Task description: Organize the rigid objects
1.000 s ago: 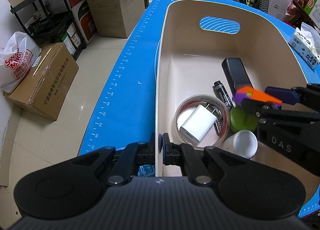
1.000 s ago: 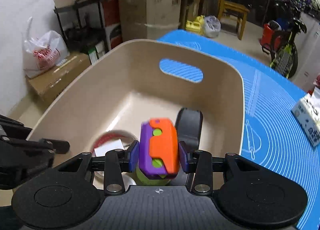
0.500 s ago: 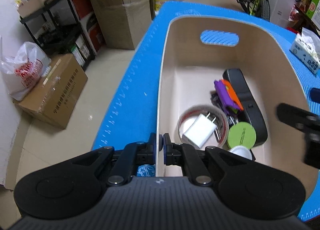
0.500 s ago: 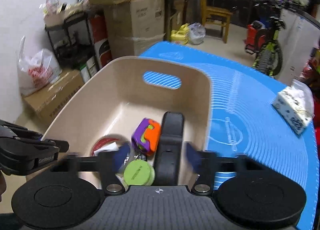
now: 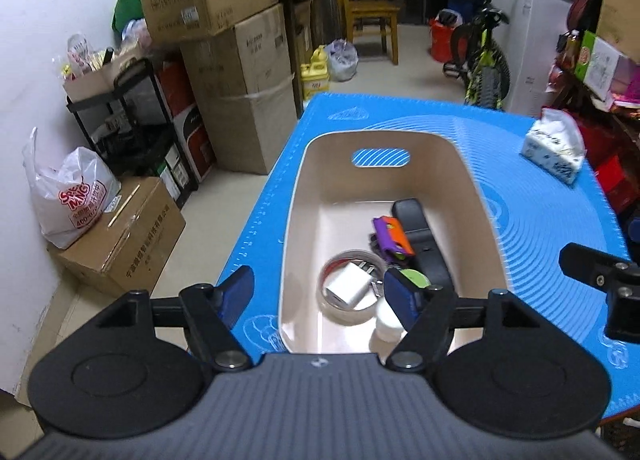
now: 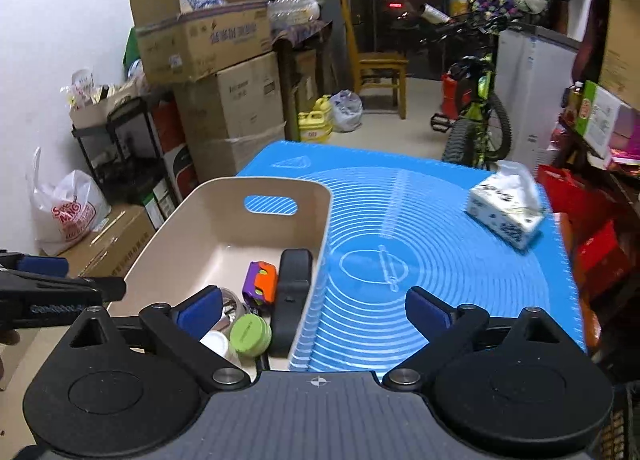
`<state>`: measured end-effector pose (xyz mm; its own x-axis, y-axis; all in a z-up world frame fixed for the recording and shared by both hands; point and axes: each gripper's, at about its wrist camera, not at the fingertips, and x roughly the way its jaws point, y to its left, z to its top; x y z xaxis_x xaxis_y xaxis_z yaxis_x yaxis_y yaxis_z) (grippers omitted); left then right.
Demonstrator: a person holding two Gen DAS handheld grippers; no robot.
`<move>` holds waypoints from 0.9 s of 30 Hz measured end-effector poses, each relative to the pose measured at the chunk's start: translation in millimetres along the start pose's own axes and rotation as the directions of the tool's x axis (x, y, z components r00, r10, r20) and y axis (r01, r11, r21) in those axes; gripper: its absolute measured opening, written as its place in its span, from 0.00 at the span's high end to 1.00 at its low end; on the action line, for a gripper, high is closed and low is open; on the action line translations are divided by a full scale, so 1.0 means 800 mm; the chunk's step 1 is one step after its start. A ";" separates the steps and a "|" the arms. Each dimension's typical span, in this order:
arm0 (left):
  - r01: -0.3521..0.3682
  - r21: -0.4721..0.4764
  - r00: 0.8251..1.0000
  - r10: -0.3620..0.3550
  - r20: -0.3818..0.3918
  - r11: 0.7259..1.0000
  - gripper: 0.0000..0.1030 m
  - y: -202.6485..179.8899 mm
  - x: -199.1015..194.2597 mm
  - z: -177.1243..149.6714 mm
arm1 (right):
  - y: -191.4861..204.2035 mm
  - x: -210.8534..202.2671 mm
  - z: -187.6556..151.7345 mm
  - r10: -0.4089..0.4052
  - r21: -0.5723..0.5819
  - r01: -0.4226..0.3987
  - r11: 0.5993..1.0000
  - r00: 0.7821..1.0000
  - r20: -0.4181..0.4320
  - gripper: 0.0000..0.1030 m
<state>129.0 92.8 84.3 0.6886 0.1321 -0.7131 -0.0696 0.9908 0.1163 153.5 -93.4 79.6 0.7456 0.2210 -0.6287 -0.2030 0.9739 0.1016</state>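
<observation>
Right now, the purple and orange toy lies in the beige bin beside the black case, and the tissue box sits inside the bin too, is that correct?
Not quite. The tissue box sits outside the beige bin, on the blue mat, as the right wrist view shows. The purple and orange toy does lie in the bin beside the black case.

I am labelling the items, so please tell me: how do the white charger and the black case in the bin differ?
The white charger is a small white block; the black case is long and dark. The charger lies inside a tape ring near the bin's middle; the case lies along the bin's right wall. Both rest on the floor of the beige bin.
</observation>
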 end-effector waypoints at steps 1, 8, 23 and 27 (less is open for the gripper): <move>0.000 0.003 1.000 0.000 0.007 1.000 0.30 -0.004 -0.009 -0.003 | -0.005 -0.013 -0.003 -0.005 0.003 0.005 1.000 1.000 0.009 0.03; 0.014 0.025 0.998 -0.016 0.053 1.000 0.30 -0.036 -0.064 -0.030 | -0.029 -0.093 -0.028 -0.032 0.019 0.031 0.999 0.998 0.053 0.02; 0.052 0.040 0.993 -0.056 0.103 0.998 0.30 -0.090 -0.130 -0.114 | -0.077 -0.195 -0.119 -0.094 0.074 0.084 0.994 0.987 0.132 0.02; 0.038 0.069 0.994 -0.045 0.098 0.997 0.30 -0.098 -0.133 -0.143 | -0.075 -0.212 -0.148 -0.117 0.062 0.109 0.992 0.981 0.155 0.02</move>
<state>-21.2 4.5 71.7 0.7582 0.0842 -0.6466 0.0063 0.9906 0.1365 -35.6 -195.2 88.9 0.8536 0.1104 -0.5090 -0.0810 0.9935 0.0797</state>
